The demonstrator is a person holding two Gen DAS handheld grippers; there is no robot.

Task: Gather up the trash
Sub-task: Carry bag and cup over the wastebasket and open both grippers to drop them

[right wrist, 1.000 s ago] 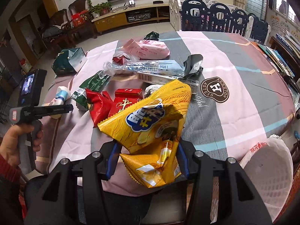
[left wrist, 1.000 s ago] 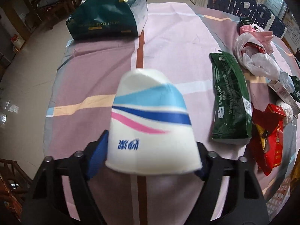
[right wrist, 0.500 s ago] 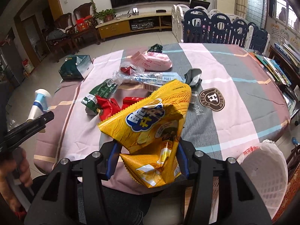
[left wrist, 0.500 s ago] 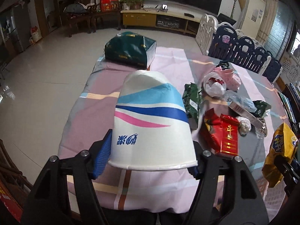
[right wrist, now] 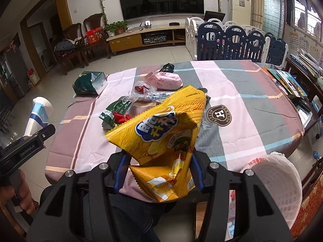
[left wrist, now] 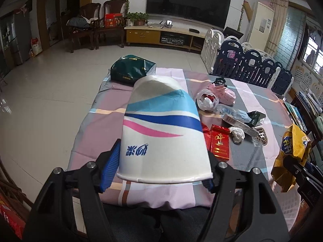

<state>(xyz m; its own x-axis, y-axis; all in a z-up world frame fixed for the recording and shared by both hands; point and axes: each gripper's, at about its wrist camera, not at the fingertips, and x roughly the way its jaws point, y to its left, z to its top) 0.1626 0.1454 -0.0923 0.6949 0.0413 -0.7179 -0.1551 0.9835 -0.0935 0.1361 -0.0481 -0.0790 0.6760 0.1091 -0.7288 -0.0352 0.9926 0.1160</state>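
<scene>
1. The left gripper clamps a paper cup near its rolled rim, blue ribbed pads pressing both sides. The jaws have just been closing a little on it. The cup is held upside down above the table's near edge: smooth white card, tapered, with teal, navy and pink swooshes and blue print.
2. The right gripper pinches a yellow bag, crinkled glossy foil with a serrated seam; its lower part folds under the pads. It hangs over the table's near edge.
3. The table is round under a soft striped cloth of pink, grey and mauve, with a brown round badge printed on it.
4. Trash left on the cloth: a dark green box, a pink pouch, a thin clear plastic bag, a green packet, a shiny red pack, a crumpled white wad.
5. A white mesh basket with a liner sits by the table at lower right, its far side cut off.
6. Hard to see: the cup hides the cloth behind it; the bag covers part of the pile. The cup's opening faces away. A hand on the left handle is half out of view.
</scene>
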